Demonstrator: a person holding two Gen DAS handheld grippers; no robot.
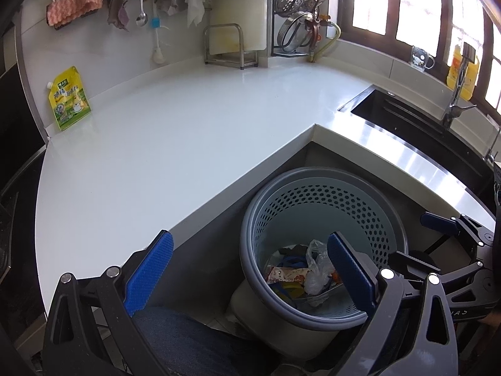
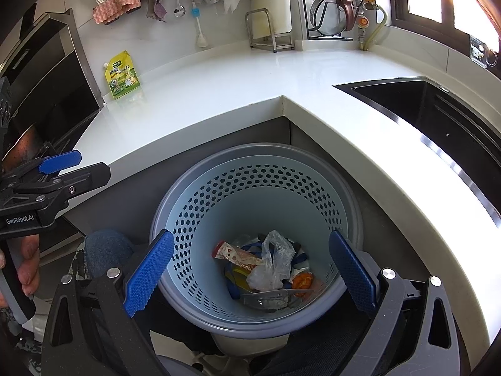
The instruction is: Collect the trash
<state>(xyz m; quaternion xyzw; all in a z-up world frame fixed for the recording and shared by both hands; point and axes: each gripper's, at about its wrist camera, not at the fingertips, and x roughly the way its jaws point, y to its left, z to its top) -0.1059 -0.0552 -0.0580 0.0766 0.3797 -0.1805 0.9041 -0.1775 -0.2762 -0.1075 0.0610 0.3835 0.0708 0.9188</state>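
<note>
A grey-blue perforated trash basket (image 1: 325,188) stands on the floor in the counter's inner corner; it also shows in the right wrist view (image 2: 256,169). It holds a clear plastic bag (image 2: 272,266), a snack wrapper (image 2: 238,255) and other scraps. My left gripper (image 1: 250,269) is open and empty above the basket's near left rim. My right gripper (image 2: 250,269) is open and empty directly over the basket. A yellow-green spout pouch (image 1: 69,98) leans on the wall at the counter's far left, also in the right wrist view (image 2: 122,75).
The white L-shaped counter (image 1: 175,131) wraps around the basket. A black sink (image 1: 416,119) with a tap lies to the right. A cutting board rack (image 1: 224,45), pot lid rack and hanging cloths line the back wall. A stove hood (image 2: 47,87) stands left.
</note>
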